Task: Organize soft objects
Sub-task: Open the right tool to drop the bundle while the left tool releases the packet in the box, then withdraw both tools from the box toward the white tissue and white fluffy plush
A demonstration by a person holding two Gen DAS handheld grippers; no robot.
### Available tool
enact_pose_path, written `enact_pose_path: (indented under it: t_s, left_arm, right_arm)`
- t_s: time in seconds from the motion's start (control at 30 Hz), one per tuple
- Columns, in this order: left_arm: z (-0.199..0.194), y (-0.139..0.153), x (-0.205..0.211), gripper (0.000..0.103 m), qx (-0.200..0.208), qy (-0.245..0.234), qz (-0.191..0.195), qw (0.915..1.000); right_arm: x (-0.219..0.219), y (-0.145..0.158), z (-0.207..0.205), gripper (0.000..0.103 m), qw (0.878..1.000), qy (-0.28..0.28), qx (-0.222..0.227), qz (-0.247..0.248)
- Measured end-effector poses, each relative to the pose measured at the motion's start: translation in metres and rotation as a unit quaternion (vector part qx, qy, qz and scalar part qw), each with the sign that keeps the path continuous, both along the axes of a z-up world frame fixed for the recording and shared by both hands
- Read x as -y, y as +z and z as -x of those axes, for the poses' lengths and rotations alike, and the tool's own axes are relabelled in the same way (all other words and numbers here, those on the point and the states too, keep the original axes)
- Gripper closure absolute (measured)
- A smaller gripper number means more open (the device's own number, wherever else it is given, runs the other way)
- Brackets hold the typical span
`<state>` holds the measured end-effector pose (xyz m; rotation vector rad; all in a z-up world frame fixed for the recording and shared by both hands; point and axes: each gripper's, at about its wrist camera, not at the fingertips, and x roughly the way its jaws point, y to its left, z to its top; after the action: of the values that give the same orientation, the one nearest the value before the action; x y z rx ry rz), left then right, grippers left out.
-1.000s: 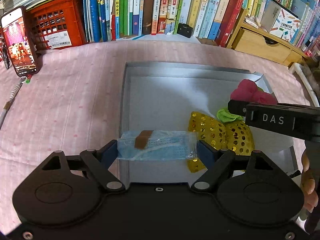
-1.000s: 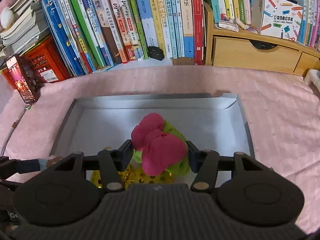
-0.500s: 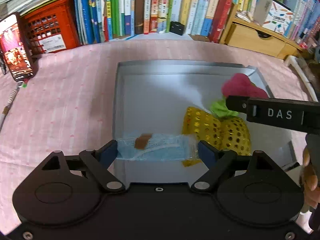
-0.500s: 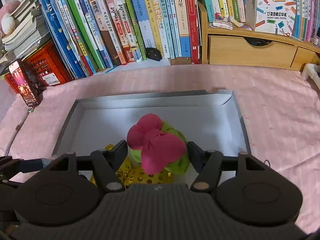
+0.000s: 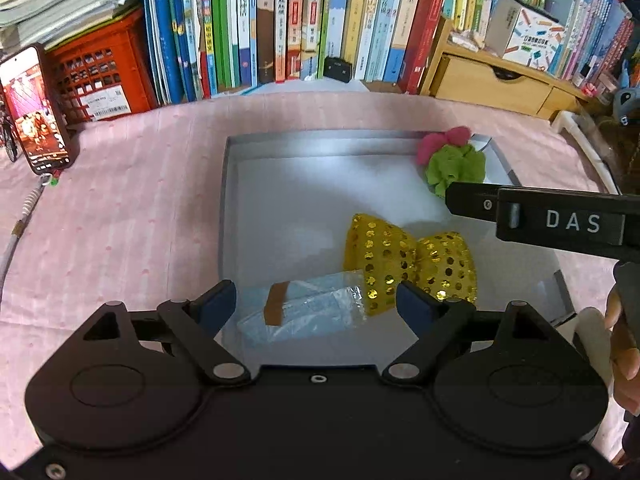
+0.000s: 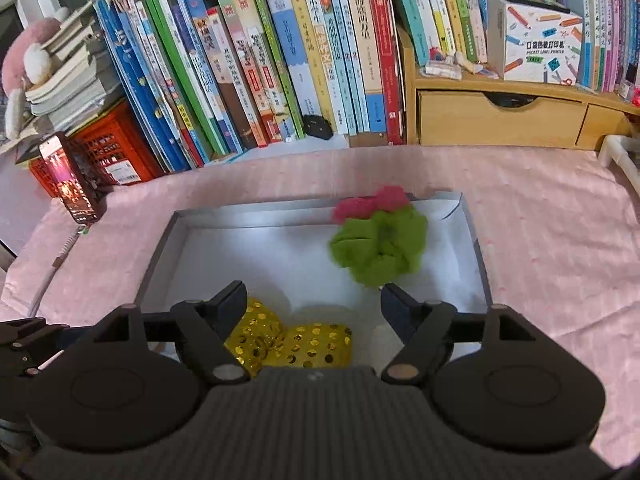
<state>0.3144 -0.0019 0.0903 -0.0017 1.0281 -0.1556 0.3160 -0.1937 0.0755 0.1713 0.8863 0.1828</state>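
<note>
Three soft things lie in the gray box

Three things rest inside the box (image 5: pixel 224 216): scrunchie (image 6: pixel 380 246) at upper right, gold bow (image 5: pixel 408 262) at centre, wrapped mask (image 5: pixel 304 308) low. Left gripper (image 5: pixel 316 304) stands apart, touching nothing. Right gripper (image 6: pixel 314 306) has just been opening, nothing between its jaws.

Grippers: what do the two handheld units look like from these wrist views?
The left gripper has a smooth black body, two round housings, black linkage arms with silver pivots and dark blue pads. The right gripper is similar, with a ribbed dark grey centre; in the left view its side reads "DAS" in white. No cables or sleeves visible.
</note>
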Motion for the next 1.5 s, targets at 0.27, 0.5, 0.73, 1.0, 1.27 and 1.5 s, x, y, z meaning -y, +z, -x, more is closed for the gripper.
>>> enact_pose_path:
  t_s: [0.27,0.5,0.73,1.0,1.27,1.5]
  left_arm:
    - [0.031,0.021,0.002,0.016,0.037,-0.012,0.01,0.9992]
    - [0.069,0.036,0.002,0.015,0.067,-0.031,0.023,0.997]
    - [0.111,0.043,0.007,0.014,0.104,-0.048,0.013,0.9934]
    - [0.159,0.037,0.013,0.012,0.143,-0.065,0.011,0.9876]
    - [0.194,0.021,0.013,0.011,0.167,-0.07,0.022,0.9832]
    - [0.218,0.006,0.009,0.01,0.19,-0.059,0.028,0.9797]
  right_arm:
    - [0.011,0.02,0.032,0.018,0.999,0.008,0.034,-0.007]
    - [0.016,0.036,0.074,0.017,0.997,0.027,0.074,-0.004]
    - [0.025,0.046,0.118,0.016,0.993,0.041,0.115,-0.01]
    - [0.028,0.042,0.162,0.013,0.987,0.051,0.151,-0.003]
    - [0.033,0.025,0.196,0.012,0.984,0.052,0.17,0.003]
    - [0.041,0.009,0.219,0.011,0.982,0.036,0.186,0.006]
